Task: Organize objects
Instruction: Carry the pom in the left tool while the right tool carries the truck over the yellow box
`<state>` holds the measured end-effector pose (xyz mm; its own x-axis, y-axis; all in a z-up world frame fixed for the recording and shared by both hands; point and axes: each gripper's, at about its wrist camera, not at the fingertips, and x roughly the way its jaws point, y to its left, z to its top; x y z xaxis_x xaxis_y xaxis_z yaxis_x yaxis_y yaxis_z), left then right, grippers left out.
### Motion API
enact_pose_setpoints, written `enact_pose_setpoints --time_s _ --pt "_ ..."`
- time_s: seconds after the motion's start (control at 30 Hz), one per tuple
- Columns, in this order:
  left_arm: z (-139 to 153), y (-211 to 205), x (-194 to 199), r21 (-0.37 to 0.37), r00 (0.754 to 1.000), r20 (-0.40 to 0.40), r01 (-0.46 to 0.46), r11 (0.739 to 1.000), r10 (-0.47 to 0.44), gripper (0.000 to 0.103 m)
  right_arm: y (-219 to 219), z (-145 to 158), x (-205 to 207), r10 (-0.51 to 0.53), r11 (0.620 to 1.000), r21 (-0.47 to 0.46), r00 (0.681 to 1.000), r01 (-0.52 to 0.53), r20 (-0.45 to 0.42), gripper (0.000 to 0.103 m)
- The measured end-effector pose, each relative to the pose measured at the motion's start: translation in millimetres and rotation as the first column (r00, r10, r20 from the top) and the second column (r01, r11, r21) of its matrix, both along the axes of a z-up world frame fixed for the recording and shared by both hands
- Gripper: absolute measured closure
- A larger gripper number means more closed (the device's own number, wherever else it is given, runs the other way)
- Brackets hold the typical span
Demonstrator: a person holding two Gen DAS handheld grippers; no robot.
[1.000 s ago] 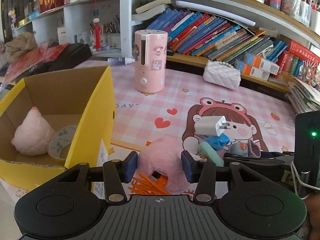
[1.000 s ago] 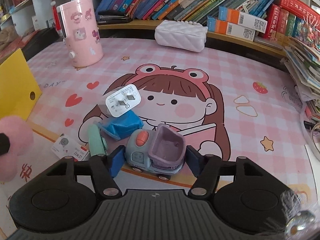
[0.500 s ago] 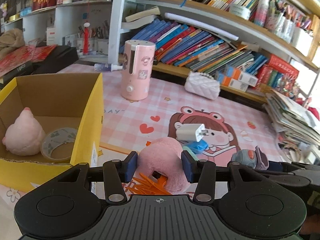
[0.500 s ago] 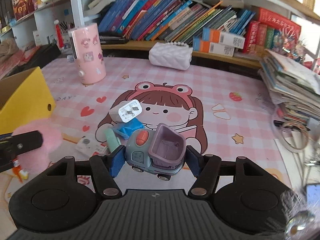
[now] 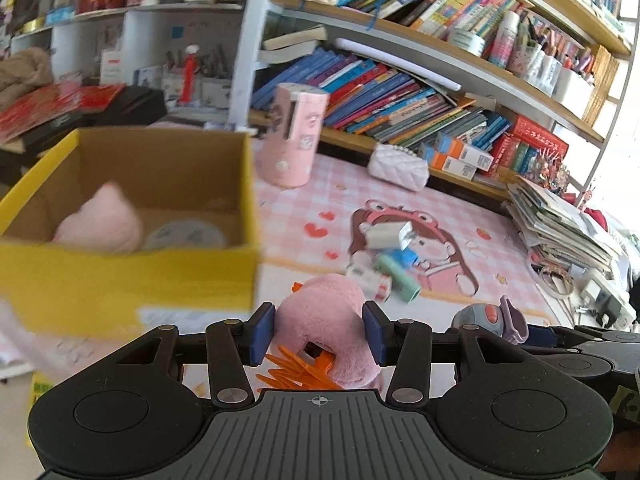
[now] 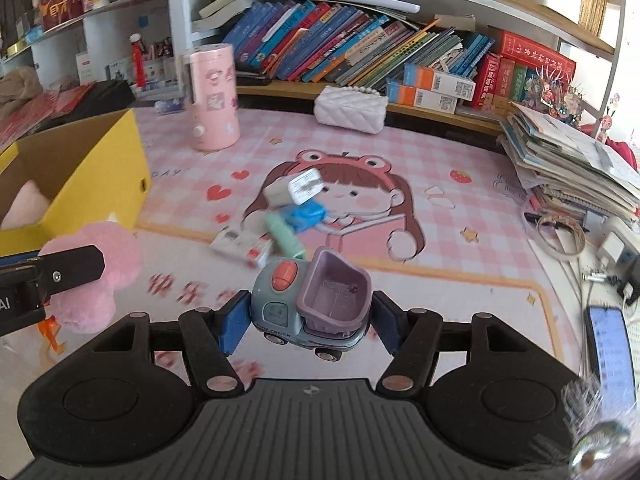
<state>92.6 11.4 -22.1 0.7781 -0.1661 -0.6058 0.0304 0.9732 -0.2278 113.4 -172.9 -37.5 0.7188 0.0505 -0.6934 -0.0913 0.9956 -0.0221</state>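
While the yellow box (image 5: 132,280) already holds a pink plush (image 5: 100,220) and a roll of tape (image 5: 184,234), the tidying looks roughly half done. The left gripper (image 5: 318,332) is clamped on a pink fluffy toy (image 5: 324,320) with orange feet, carried clear of the mat just beside the box's near corner. The right gripper (image 6: 308,320) pinches a toy truck (image 6: 308,304) by its sides, lifted above the mat. Left on the surface, close together, are a white charger (image 6: 306,188), a blue packet (image 6: 306,214), a green tube (image 6: 286,240) and a small white carton (image 6: 240,246). They lie on a pink checked mat (image 6: 460,152) printed with a cartoon girl. A pink cylinder (image 6: 212,96) and a white quilted purse (image 6: 350,110) stand at the back, below crowded bookshelves (image 6: 340,48), and a stack of papers (image 6: 568,164) sits to the right
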Motion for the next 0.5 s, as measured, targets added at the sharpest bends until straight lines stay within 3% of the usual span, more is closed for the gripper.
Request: enact_pose_setpoints --time_s 0.23,0.5 --pt "-0.8 59.0 -48.2 -0.012 0.995 -0.032 -0.098 0.995 0.097 0.057 53.7 -2.8 -48.1 0.101 0.995 0.006 0.994 -0.101 -0.035 0.041" --pt "4.7 108.5 -98.1 0.000 0.986 -0.008 -0.169 0.986 0.169 0.057 112.1 -2.5 -89.4 0.221 0.975 0.022 0.975 -0.220 -0.037 0.041"
